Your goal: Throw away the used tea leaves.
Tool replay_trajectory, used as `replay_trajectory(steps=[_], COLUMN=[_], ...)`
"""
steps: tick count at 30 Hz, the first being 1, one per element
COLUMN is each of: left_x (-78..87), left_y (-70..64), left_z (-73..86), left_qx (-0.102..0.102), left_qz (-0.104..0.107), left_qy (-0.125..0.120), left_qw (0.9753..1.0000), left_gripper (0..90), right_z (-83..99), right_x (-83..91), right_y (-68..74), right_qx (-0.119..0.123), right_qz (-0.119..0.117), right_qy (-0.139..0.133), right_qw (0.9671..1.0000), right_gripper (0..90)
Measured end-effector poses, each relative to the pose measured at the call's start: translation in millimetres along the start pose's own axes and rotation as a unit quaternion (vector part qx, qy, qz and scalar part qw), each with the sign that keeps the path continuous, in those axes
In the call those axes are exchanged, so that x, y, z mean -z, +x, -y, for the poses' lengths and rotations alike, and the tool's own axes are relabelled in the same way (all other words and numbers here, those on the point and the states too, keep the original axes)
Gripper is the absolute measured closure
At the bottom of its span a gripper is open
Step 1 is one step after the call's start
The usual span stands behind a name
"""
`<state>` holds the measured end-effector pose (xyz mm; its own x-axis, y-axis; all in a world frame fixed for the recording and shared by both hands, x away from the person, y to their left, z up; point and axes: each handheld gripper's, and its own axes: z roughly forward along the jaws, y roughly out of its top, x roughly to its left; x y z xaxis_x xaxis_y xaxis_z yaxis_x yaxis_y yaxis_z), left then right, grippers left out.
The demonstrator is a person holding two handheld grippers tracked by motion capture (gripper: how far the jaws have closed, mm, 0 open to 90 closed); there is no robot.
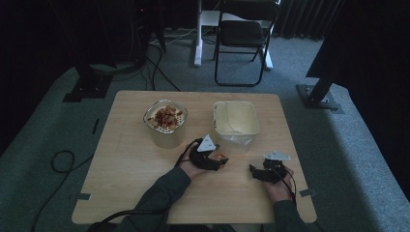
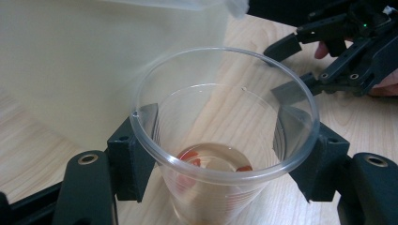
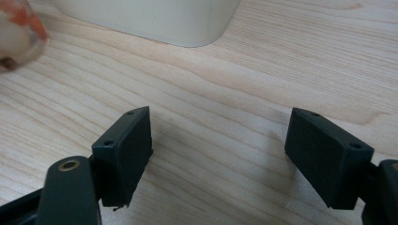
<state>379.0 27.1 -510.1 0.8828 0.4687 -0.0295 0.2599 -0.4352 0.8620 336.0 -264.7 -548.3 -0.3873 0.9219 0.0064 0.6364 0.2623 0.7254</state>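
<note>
Table (image 1: 125,159): pale wood, fine grain lines. Cup (image 2: 225,140), near centre: clear plastic, red-orange traces at bottom. Left tub (image 1: 165,121): translucent, red-and-white contents. Right tub (image 1: 235,118): cream. Both grippers (image 1: 218,162) (image 1: 256,172): black, grey plates. Floor (image 1: 43,130): grey-green carpet.

The person wears dark grey-green long sleeves (image 1: 157,193) reaching to both wrists. Each black hand-held gripper, left (image 1: 216,162) and right (image 1: 255,171), carries a grey three-cornered plate (image 1: 208,143) on top and trails a black cable (image 1: 121,213). The jaws are matte black blocks with small screw holes, hinged on black arms with brass-coloured rivets (image 2: 88,159).
</note>
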Motion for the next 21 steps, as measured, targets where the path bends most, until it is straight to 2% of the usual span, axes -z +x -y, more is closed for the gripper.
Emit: replay_trajectory(steps=[4,5,9,11,13,18,20,21], left_x=[9.6,22.0,47.0,59.9,74.4,113.7,130.8,139.3], left_y=[3.9,7.8,14.7,19.8,27.7,53.3,65.3,71.1], left_z=[0.3,-3.2,-17.8,-28.6,-38.8,-62.7,-71.4,-75.3], left_qx=[0.003,0.004,0.002,0.000,-0.001,0.009,0.015,0.018], left_qz=[-0.008,-0.013,-0.029,-0.050,-0.063,-0.115,-0.141,-0.156], left_qy=[-0.003,-0.009,-0.028,-0.030,-0.042,-0.073,-0.081,-0.086], left_qw=[1.0000,0.9999,0.9992,0.9983,0.9971,0.9907,0.9866,0.9838], left_gripper=[32.8,32.8,32.9,32.9,33.0,33.0,33.0,33.0], right_z=[0.3,0.3,0.6,0.7,0.8,1.0,1.1,1.1], right_x=[0.1,0.0,0.0,0.0,0.0,0.0,0.0,-0.1], right_y=[-0.2,-0.2,-0.1,-0.2,-0.2,-0.2,-0.3,-0.3], right_qx=[0.001,0.001,0.001,0.001,0.001,0.001,0.001,0.001], right_qz=[0.000,0.000,0.000,0.000,0.000,0.000,-0.001,-0.001], right_qy=[-0.001,-0.001,-0.002,-0.003,-0.003,-0.004,-0.005,-0.005], right_qw=[1.0000,1.0000,1.0000,1.0000,1.0000,1.0000,1.0000,1.0000], right_gripper=[22.7,22.8,22.7,22.7,22.7,22.7,22.7,22.6])
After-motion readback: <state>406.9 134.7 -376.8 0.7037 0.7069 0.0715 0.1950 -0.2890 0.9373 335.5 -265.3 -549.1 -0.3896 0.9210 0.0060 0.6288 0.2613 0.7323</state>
